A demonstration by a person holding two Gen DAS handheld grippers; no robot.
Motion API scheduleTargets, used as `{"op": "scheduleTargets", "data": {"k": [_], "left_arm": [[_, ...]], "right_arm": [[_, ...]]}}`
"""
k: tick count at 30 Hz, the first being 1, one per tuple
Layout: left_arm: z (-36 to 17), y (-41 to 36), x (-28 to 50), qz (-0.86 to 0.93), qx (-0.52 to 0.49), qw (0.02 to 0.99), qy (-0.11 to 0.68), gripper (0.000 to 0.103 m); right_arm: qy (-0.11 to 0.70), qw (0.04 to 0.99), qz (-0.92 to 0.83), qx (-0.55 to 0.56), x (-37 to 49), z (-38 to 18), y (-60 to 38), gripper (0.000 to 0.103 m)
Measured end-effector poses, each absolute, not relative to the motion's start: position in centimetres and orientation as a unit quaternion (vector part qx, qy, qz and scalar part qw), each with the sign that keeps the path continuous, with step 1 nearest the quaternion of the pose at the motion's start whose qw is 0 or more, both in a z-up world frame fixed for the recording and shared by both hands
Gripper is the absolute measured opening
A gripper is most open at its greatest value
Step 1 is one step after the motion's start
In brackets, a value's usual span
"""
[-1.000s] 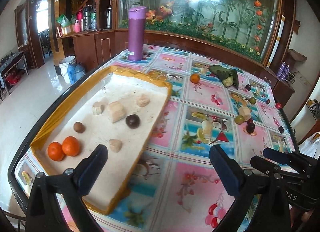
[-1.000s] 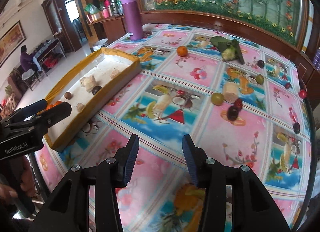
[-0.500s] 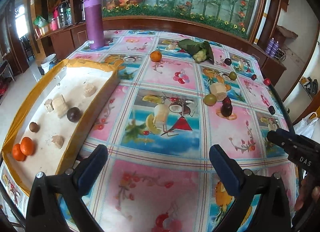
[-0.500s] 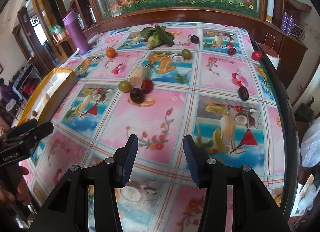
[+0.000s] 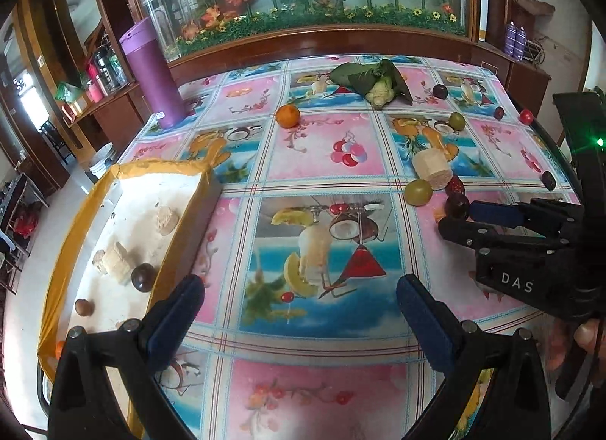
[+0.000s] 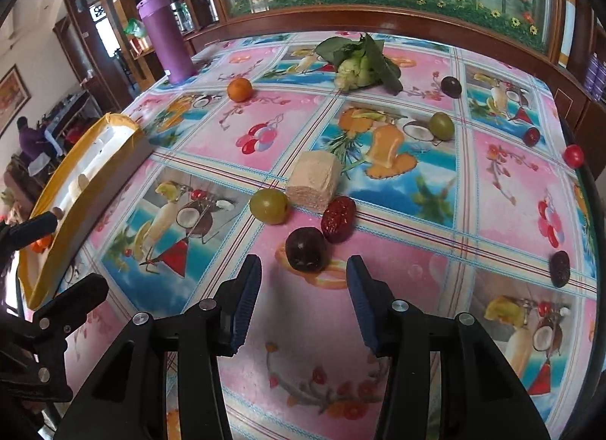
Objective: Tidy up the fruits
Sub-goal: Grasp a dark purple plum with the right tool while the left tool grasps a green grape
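Plum: dark plum (image 6: 306,249) lies on the surface just ahead of the right gripper (image 6: 304,281), between the lines of its fingers but not yet between the pads.
Handling: looks small, round, light and smooth-skinned; likely to roll or squirt out, and to bruise if squeezed hard.
Hold: take it across its widest middle, fingers low and level.
Right fingers: apart, have just been closing a little, nothing between them.
Neighbours: red date (image 6: 338,219) touches or nearly touches the plum; green fruit (image 6: 268,205) and pale block (image 6: 313,179) sit close behind.
Left gripper (image 5: 301,311): fingers wide apart, empty.
Tray (image 5: 85,212): well to the left, already holding fruit.
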State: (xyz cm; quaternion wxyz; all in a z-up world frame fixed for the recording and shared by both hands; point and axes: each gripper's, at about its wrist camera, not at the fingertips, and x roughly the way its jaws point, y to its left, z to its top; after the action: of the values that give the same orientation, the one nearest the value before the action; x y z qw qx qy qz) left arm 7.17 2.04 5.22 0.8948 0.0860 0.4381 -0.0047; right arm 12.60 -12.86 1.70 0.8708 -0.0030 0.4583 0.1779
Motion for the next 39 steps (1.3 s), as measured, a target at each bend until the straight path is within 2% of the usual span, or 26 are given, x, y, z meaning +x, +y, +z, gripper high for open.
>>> {"op": "scheduleTargets", "data": {"k": [6, 15, 17, 19, 21, 24, 25, 28, 39], "left_arm": [[4.4, 0.8, 9.7, -0.022, 0.088, 0.888, 0.451, 0.103], [3.6, -2.6, 12.7, -0.088, 0.082, 0.882, 0.455, 0.101], [3.0, -3.6, 13.6, -0.098, 0.081, 0.877, 0.463, 0.092], [2.2, -4.3, 14.5, -0.109, 0.071, 0.867, 0.482, 0.071], [1.4, -4.7, 15.3, -0.118, 0.060, 0.857, 0.498, 0.061], [1.4, -5.4, 15.4, -0.120, 0.068, 0.863, 0.486, 0.055], [1.4, -5.6, 15.4, -0.121, 0.069, 0.865, 0.483, 0.045], [1.7, -5.3, 15.3, -0.141, 0.059, 0.863, 0.482, 0.027], [1.8, -2.3, 11.3, -0.148, 0.024, 0.853, 0.499, 0.027]], "right_arm": [[0.433, 0.882, 0.183, -0.037, 13.0, 1.6, -12.3, 0.021], [0.409, 0.897, 0.164, -0.025, 11.4, 3.3, -15.9, 0.021], [0.414, 0.897, 0.155, -0.022, 11.2, 3.2, -16.9, 0.021], [0.423, 0.894, 0.148, -0.012, 11.0, 3.0, -17.9, 0.021], [0.427, 0.893, 0.142, -0.002, 10.8, 2.8, -18.6, 0.021], [0.431, 0.891, 0.142, 0.010, 10.7, 2.7, -19.3, 0.021], [0.431, 0.891, 0.142, 0.012, 10.6, 2.7, -19.4, 0.021], [0.430, 0.892, 0.140, 0.013, 10.4, 2.7, -19.4, 0.021], [0.432, 0.893, 0.130, 0.009, 8.5, 3.5, -18.8, 0.021]]}}
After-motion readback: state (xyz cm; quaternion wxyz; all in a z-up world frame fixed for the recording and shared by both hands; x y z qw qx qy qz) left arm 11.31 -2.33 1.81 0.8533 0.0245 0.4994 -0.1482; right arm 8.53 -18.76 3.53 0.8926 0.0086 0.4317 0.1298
